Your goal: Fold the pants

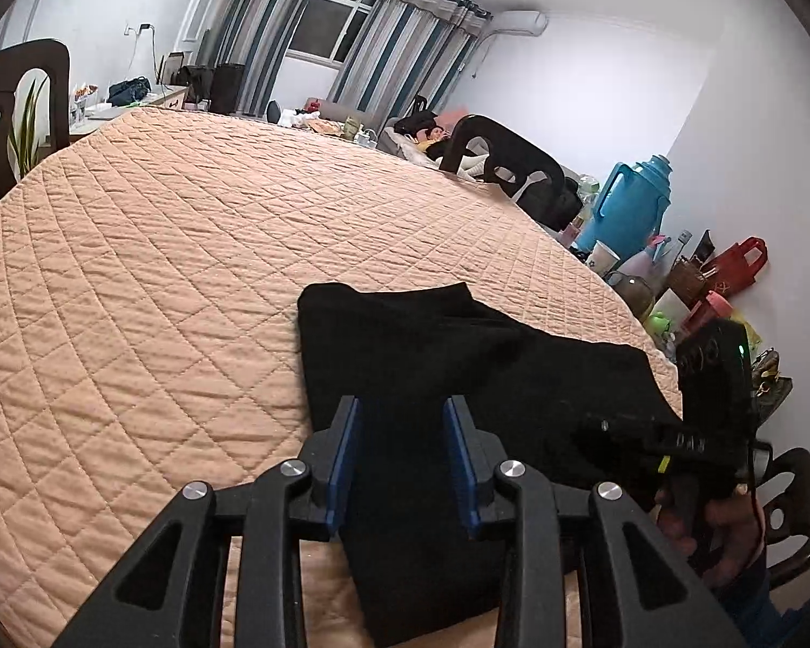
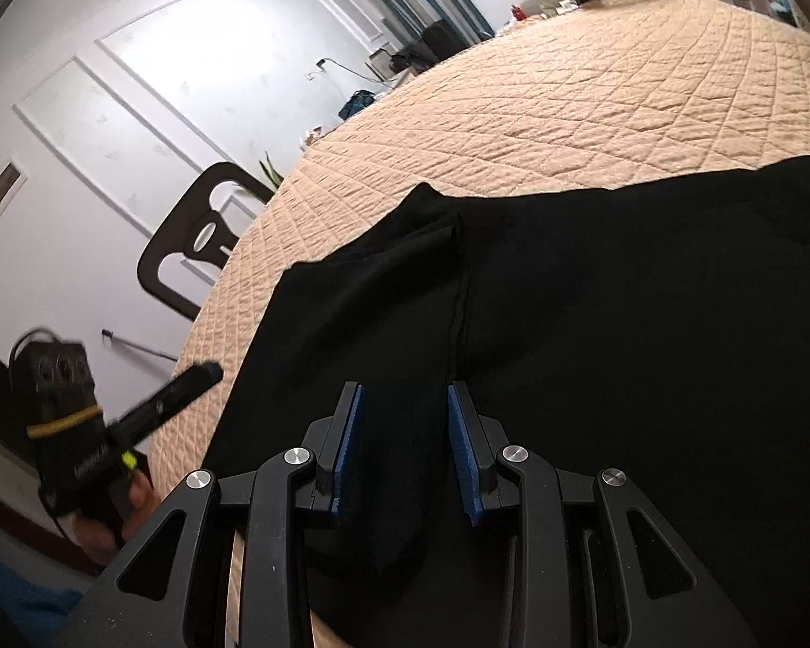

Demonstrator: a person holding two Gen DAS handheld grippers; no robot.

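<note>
Black pants (image 1: 459, 356) lie folded on a peach quilted table cover (image 1: 162, 243), close to its near edge. My left gripper (image 1: 402, 405) hovers low over the pants' near left part. Its blue pads stand apart and only flat cloth shows in the gap. In the right wrist view the pants (image 2: 621, 297) fill the lower right, with a seam running toward my right gripper (image 2: 405, 391). That gripper's pads are also apart over the cloth, and nothing looks pinched. A hand (image 1: 729, 529) holds the right gripper at the pants' right side.
Dark chairs stand around the table, one at the far right (image 1: 497, 156), one at the left (image 1: 21, 97) and one seen from the right wrist (image 2: 200, 237). A blue thermos jug (image 1: 632, 205), cups, bottles and a red bag (image 1: 740, 264) crowd the right edge. A person lies on a sofa (image 1: 432, 135) far behind.
</note>
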